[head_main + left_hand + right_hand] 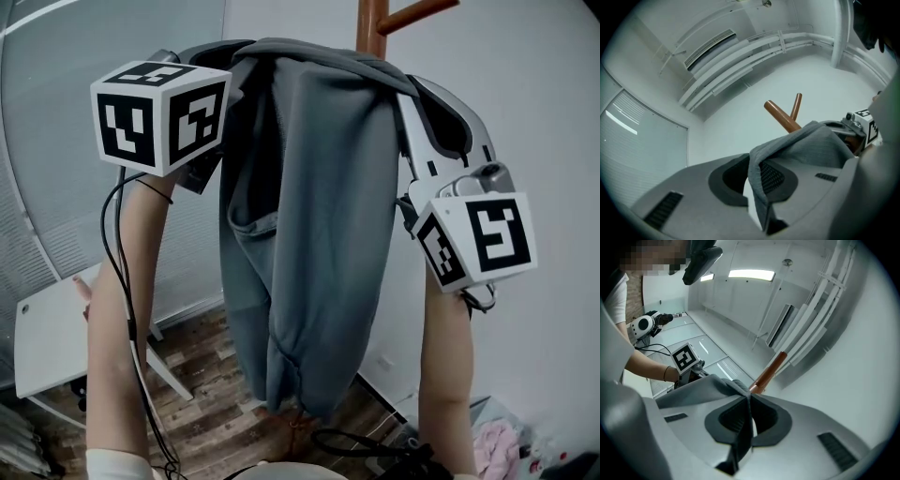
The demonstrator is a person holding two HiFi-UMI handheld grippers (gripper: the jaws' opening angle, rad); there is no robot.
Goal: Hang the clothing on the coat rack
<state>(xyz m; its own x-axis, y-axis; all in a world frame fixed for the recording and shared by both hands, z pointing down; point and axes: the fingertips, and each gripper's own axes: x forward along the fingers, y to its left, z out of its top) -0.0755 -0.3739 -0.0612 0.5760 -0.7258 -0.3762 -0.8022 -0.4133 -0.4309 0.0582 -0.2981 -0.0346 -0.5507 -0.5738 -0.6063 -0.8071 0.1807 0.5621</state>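
While the left gripper (758, 182) and right gripper (749, 416) are each clamped on its top edge, the garment (309, 234) hangs stretched between them, raised just in front of the rack (373, 23). It looks like a soft, limp, fairly light knit that will sag rather than slip. The span between the grips seems best for a peg. Below are a wood floor (206, 412) and a table (47, 347), with a pale wall (534, 103) close behind.

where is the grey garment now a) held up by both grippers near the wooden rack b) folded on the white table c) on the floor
a: the left gripper and right gripper each have jaws shut on the grey garment, with the wooden rack just beyond it.
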